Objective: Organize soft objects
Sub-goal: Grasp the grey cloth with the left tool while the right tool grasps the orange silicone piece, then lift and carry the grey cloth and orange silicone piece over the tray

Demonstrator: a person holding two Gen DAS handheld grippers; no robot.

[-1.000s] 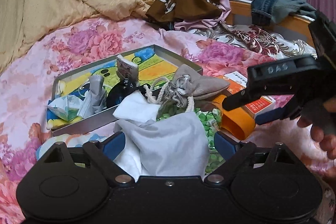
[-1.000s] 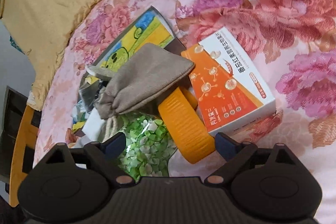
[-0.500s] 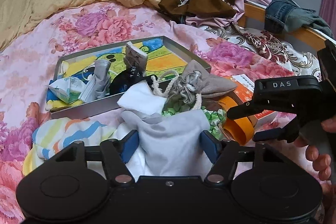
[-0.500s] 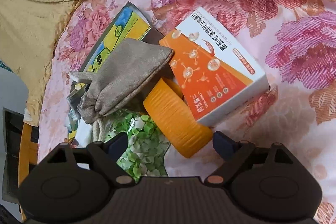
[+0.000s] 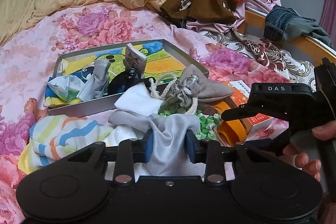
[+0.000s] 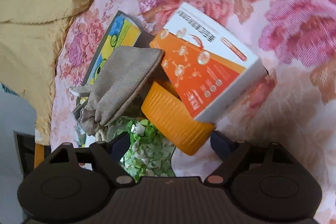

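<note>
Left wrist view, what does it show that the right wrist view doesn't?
Only the left wrist view shows the grey cloth pinched in the left hand-held gripper, whose jaws have just been closing, and the striped towel. Only the right shows the orange box's whole top. Both show the beige pouch, orange lid and tray.

Two claw-mounted fisheyes looking down over a floral bed (image 5: 31,68)

The left camera is sitting low behind its left claw (image 5: 169,145), facing the tray (image 5: 84,109) ahead; the right camera is tilting steeply behind its right claw (image 6: 168,144). Both are sharing, close ahead, the beige pouch (image 5: 201,89) (image 6: 124,85), orange lid (image 5: 231,129) (image 6: 174,117) and orange box (image 5: 256,119) (image 6: 210,68).
</note>
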